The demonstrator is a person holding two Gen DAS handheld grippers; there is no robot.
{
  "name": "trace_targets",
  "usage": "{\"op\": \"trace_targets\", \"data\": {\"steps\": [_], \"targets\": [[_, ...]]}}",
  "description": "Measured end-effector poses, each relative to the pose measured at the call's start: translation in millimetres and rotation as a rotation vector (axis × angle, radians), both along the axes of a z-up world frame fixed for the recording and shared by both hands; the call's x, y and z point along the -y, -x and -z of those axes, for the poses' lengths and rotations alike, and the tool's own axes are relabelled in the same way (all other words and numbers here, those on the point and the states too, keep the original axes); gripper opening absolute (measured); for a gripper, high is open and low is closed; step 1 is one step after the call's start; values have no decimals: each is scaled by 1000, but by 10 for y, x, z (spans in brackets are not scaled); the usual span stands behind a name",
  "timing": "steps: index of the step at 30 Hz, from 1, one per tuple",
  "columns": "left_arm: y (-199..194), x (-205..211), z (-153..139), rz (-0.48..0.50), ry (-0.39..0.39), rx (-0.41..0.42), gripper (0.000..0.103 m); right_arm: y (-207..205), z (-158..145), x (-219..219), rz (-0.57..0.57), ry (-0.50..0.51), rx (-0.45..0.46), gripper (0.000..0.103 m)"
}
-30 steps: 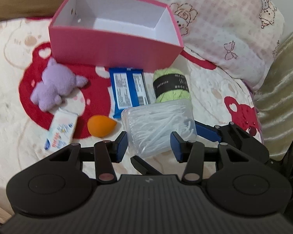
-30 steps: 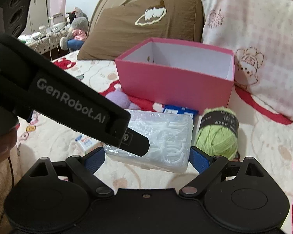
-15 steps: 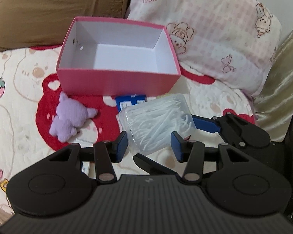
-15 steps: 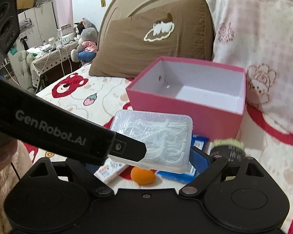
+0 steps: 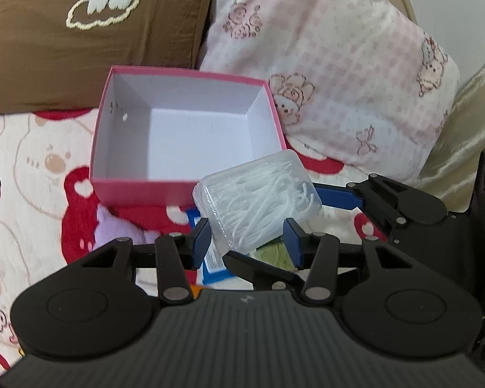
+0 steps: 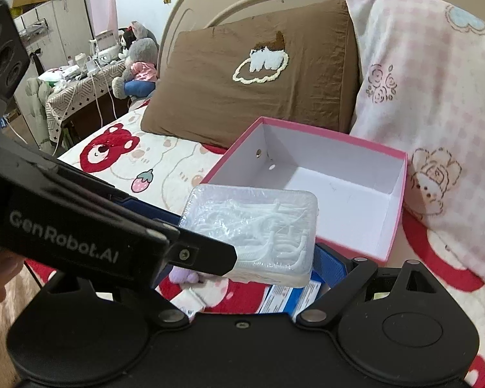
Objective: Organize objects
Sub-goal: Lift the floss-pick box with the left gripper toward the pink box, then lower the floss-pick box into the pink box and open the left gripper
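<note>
I hold the clear plastic case of floss picks (image 5: 257, 202) in the air between both tools, just in front of the near wall of the open pink box (image 5: 184, 135) and a little to its right. My left gripper (image 5: 247, 239) has its blue pads (image 5: 201, 237) on the near corners of the case, and they look pressed against it, so I judge it closed on the case; my right gripper (image 6: 252, 252) reaches in from the side with one blue finger along the far right edge, and in its own view the case sits squarely between its fingers, though the left tool's arm hides one contact. The case should be light and stiff, with a smooth shrink-wrapped skin that I expect to be slippery, and thin walls that could flex or pop if squeezed hard, so the short edges near the corners are the best place to take it, with modest pressure. It lies flat, lid face up, tilted slightly. Its long axis runs diagonally from near-left to far-right in the left view, skewed to the box's walls. Below it on the bear-print blanket (image 5: 32, 174) lie a purple plush (image 5: 119, 229), a blue packet (image 6: 284, 297) and some green yarn (image 5: 274, 253). The box interior is bare white.
</note>
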State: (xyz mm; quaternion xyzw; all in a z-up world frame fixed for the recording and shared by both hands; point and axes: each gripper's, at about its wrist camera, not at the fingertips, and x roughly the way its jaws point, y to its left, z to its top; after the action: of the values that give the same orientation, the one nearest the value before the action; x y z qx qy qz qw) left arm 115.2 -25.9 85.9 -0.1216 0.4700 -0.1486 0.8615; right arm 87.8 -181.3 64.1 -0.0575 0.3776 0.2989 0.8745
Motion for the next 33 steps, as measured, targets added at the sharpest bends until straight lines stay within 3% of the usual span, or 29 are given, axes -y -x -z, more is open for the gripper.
{"op": "trace_targets", "data": {"steps": [7, 14, 20, 29, 33], "targets": [[-440, -82, -6, -9, 5, -1, 47, -413, -110, -100, -8, 20, 6, 94], [-940, -133, 191, -25, 33, -31, 47, -861, 42, -117, 0, -5, 17, 94], [-1260, -118, 409, -52, 10, -38, 46, -1275, 234, -73, -11, -34, -33, 95], [-1603, -225, 923, -108, 43, -59, 46, -1662, 558, -90, -40, -34, -63, 95], [-1686, -231, 1114, -111, 43, -63, 45, -1777, 723, -125, -40, -6, -88, 90]]}}
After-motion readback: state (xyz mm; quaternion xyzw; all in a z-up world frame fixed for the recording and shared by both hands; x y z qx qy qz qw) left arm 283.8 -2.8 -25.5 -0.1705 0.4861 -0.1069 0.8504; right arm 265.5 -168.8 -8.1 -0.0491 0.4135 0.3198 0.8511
